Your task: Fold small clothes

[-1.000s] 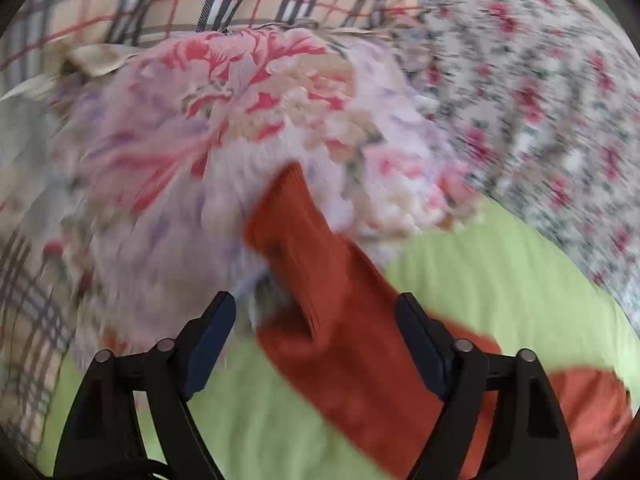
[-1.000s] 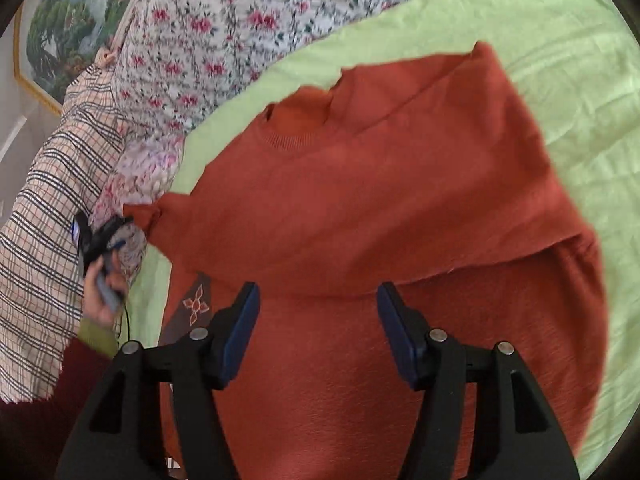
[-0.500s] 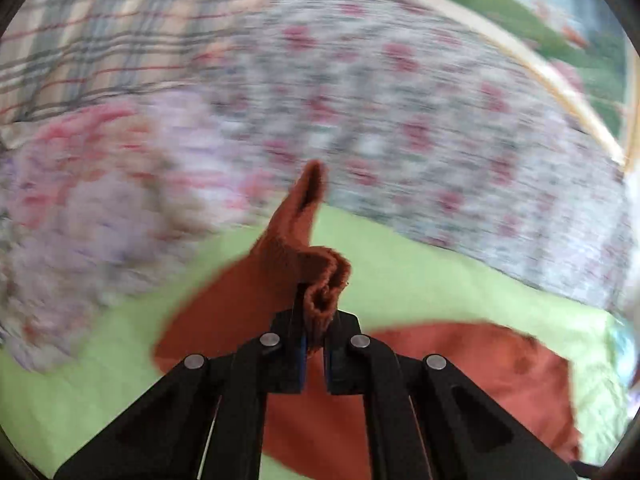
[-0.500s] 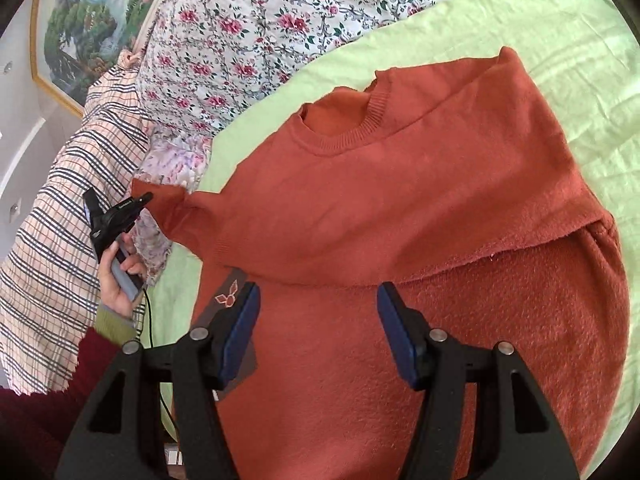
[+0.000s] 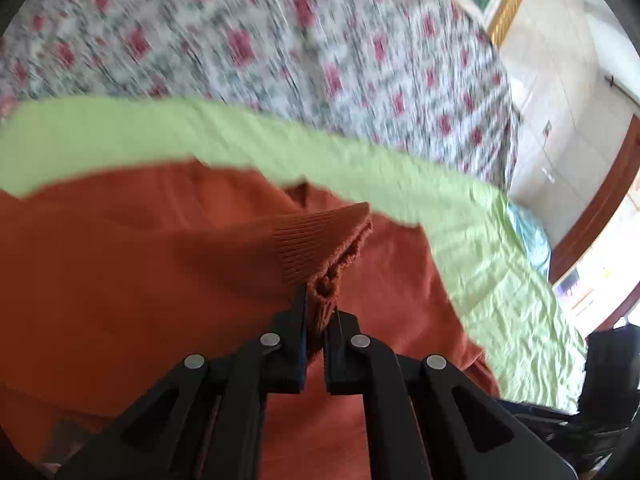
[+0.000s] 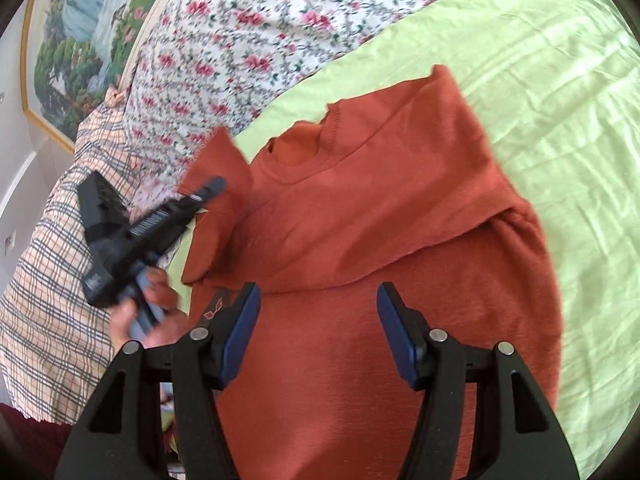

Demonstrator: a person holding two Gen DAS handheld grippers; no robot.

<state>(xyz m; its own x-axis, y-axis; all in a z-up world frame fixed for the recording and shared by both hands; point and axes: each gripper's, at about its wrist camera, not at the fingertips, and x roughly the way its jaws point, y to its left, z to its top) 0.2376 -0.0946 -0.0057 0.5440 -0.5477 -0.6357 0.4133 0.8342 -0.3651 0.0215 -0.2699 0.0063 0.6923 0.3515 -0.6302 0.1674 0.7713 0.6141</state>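
A rust-orange sweater point(image 6: 380, 208) lies on a light green sheet point(image 6: 560, 100), neck opening toward the floral fabric, its right side folded over the body. My left gripper point(image 5: 318, 304) is shut on the ribbed cuff of the left sleeve point(image 5: 320, 240) and holds it lifted over the sweater body point(image 5: 120, 272). In the right wrist view the left gripper point(image 6: 216, 184) carries that sleeve point(image 6: 216, 200) near the collar. My right gripper point(image 6: 318, 320) is open and empty, hovering over the sweater's lower body.
A floral quilt point(image 6: 248, 40) and a plaid blanket point(image 6: 52, 280) lie along the far and left sides of the bed. A framed landscape painting point(image 6: 80, 40) hangs on the wall. The green sheet point(image 5: 500, 248) runs right toward a doorway point(image 5: 592, 200).
My left gripper closed on the sleeve cuff, lifted it and swung it right, over the sweater body. The right gripper stayed open above the lower body.
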